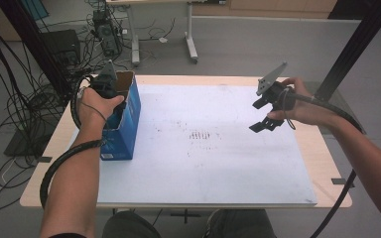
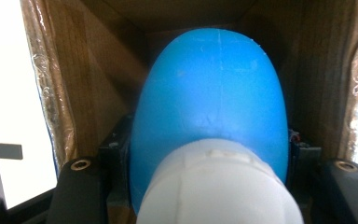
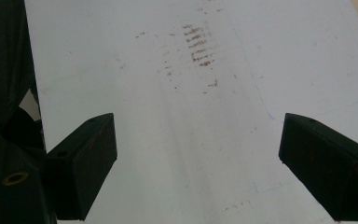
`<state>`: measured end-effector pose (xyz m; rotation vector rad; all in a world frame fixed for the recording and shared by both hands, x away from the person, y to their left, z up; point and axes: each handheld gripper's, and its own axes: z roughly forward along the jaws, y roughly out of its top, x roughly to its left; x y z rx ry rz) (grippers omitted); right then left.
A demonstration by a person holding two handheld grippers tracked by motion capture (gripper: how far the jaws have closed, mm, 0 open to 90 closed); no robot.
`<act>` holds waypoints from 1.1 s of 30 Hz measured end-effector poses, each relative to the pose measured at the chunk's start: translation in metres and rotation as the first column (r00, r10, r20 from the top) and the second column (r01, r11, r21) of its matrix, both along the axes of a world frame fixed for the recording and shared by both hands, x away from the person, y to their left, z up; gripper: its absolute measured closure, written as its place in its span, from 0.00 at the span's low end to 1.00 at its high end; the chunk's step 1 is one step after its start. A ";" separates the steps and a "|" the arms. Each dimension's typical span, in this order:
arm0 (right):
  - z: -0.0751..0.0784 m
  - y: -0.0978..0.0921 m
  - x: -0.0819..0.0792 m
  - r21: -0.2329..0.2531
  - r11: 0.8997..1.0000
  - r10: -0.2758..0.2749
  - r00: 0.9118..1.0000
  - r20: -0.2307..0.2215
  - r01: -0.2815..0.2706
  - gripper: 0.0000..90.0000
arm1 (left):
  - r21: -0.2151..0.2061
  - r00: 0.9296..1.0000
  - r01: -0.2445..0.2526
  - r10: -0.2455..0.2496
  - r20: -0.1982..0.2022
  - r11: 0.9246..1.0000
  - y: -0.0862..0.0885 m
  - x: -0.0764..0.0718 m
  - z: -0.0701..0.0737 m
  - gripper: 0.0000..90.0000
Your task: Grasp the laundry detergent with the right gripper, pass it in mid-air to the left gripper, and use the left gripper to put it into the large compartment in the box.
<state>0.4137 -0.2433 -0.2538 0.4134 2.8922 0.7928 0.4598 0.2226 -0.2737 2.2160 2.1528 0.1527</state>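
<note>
Left gripper [image 1: 110, 101]: it is lowered into the open top of the blue box [image 1: 128, 121] at the table's left side, held by the person's left hand [image 1: 95, 106]; its grey three-cornered plate is seen rising above the box rim in the high view
Left gripper's grip: in the left gripper view a blue rounded object [image 2: 212, 102] with a white end [image 2: 219, 186] is seen pinched between the two black jaws, which are pressed against its two sides
Blue rounded object: it is held inside the box, with brown cardboard walls seen all round it and its white end turned toward the camera; what kind of thing it is cannot be told
Blue box: it is stood upright on the left edge of the white board [image 1: 203, 163], its top flaps open and its brown inside shown
Right gripper [image 1: 265, 114]: it is held in the air above the right part of the board by the person's right hand [image 1: 302, 106], well apart from the box
Right gripper's grip: the jaws are spread wide in the right gripper view, with nothing between them but the white board [image 3: 191, 116] below
Board: a patch of dark scuff marks [image 1: 201, 135] is seen near its middle, and is also seen ahead of the right gripper's jaws [image 3: 198, 44]
Table [image 1: 322, 163]: a pale wooden top is seen round the board's edges
</note>
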 end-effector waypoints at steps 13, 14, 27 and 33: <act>0.000 0.001 0.001 0.001 1.000 0.004 1.000 -0.002 -0.004 0.13 | -0.004 1.000 -0.005 0.005 0.006 1.000 0.001 0.000 0.000 0.41; 0.000 0.001 0.001 0.001 1.000 0.004 1.000 -0.002 -0.004 0.13 | -0.004 1.000 -0.005 0.005 0.005 1.000 0.001 0.000 0.000 0.41; -0.001 0.001 0.000 0.003 1.000 0.002 1.000 -0.003 -0.002 0.13 | -0.002 1.000 -0.003 0.003 0.003 1.000 0.000 0.000 0.000 0.41; -0.001 0.001 0.000 0.004 1.000 0.004 1.000 -0.002 -0.004 0.13 | -0.002 1.000 -0.005 0.005 0.006 1.000 0.000 0.000 0.000 0.41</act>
